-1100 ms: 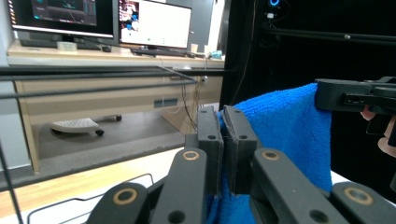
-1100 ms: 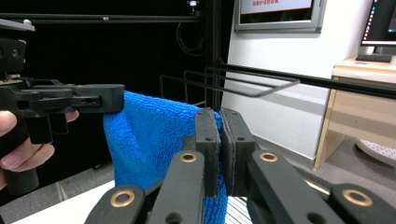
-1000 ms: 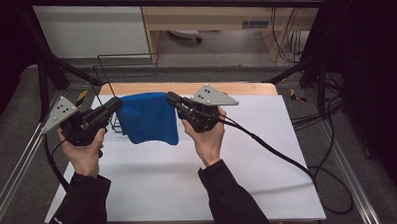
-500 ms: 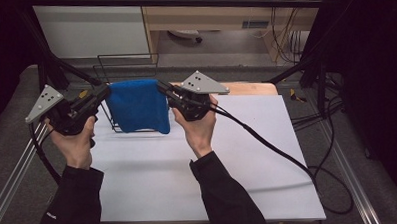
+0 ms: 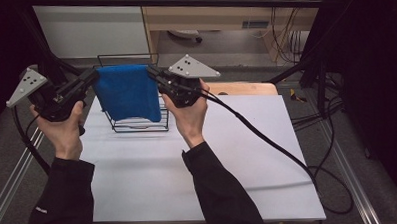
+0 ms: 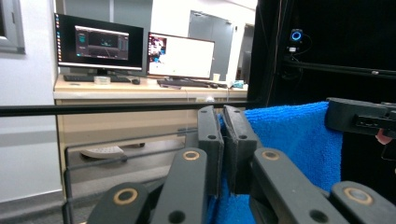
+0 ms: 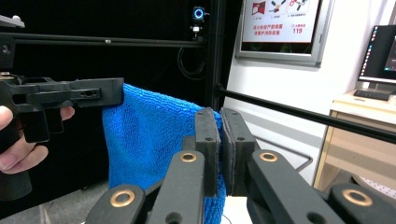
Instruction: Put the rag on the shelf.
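The blue cloth (image 5: 127, 93) hangs stretched between the left gripper (image 5: 91, 77) and right gripper (image 5: 151, 72) — each pinching a top corner — above a wire rack (image 5: 137, 125).

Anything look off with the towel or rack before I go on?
Nothing stands out. The blue towel hangs flat between the left gripper and right gripper, each shut on a top corner, above the upright wire rack.

A blue terry cloth (image 5: 127, 97) hangs stretched between the left gripper (image 5: 91, 78) and right gripper (image 5: 152, 73), above a black wire rack (image 5: 139, 125) on the white bench (image 5: 153, 168).
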